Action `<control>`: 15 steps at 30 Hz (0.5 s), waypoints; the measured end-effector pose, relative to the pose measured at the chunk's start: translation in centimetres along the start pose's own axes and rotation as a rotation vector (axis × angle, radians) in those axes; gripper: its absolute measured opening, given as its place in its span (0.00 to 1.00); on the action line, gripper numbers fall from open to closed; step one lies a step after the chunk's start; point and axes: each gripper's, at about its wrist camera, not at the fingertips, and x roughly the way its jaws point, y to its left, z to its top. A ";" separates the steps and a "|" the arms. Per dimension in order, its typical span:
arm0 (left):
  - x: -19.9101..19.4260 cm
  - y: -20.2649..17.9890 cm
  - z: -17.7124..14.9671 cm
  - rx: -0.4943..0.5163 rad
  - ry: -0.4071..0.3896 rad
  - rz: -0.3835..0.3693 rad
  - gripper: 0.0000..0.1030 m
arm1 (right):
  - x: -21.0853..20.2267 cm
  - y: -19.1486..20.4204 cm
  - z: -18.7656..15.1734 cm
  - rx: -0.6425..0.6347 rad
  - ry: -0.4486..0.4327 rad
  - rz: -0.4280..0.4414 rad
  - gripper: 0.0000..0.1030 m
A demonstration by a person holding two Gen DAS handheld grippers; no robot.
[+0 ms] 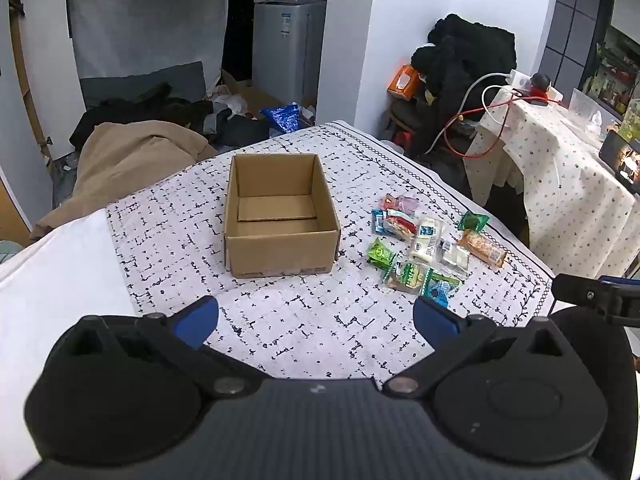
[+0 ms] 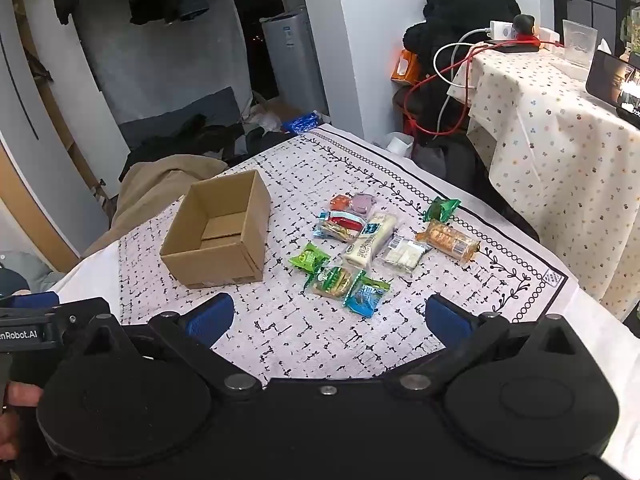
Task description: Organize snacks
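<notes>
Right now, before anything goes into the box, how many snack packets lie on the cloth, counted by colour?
Green packets: 3
Orange packets: 2
White packets: 2
Blue packet: 1
Red packet: 1
Purple packet: 1
Total: 10

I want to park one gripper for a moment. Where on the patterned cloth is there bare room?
Free: the strip between the cardboard box and the snack packets, and the wide patch nearer than both, ahead of the open right gripper. Crowded: the packets lie bunched, some overlapping, right of the box.

Black left gripper (image 1: 316, 320) (blue pads (image 1: 200, 322)), silver screws.
</notes>
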 end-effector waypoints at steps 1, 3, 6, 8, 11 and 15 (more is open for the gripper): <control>-0.1 0.0 0.0 0.002 0.000 -0.002 1.00 | 0.0 0.0 0.0 -0.001 0.001 0.001 1.00; -0.1 -0.1 -0.1 0.008 -0.002 -0.004 1.00 | 0.3 -0.1 0.0 -0.007 0.009 0.001 1.00; -0.2 0.1 -0.1 0.009 -0.005 -0.008 1.00 | 0.3 0.0 0.0 -0.015 0.011 0.002 1.00; -0.2 0.1 -0.1 0.005 -0.003 -0.009 1.00 | 0.2 0.1 0.0 -0.019 0.011 0.004 1.00; -0.1 0.3 -0.2 -0.002 0.000 -0.010 1.00 | 0.1 0.2 0.0 -0.020 0.012 0.004 1.00; -0.1 0.5 -0.2 -0.006 -0.005 -0.003 1.00 | 0.1 0.5 -0.1 -0.028 0.014 0.008 1.00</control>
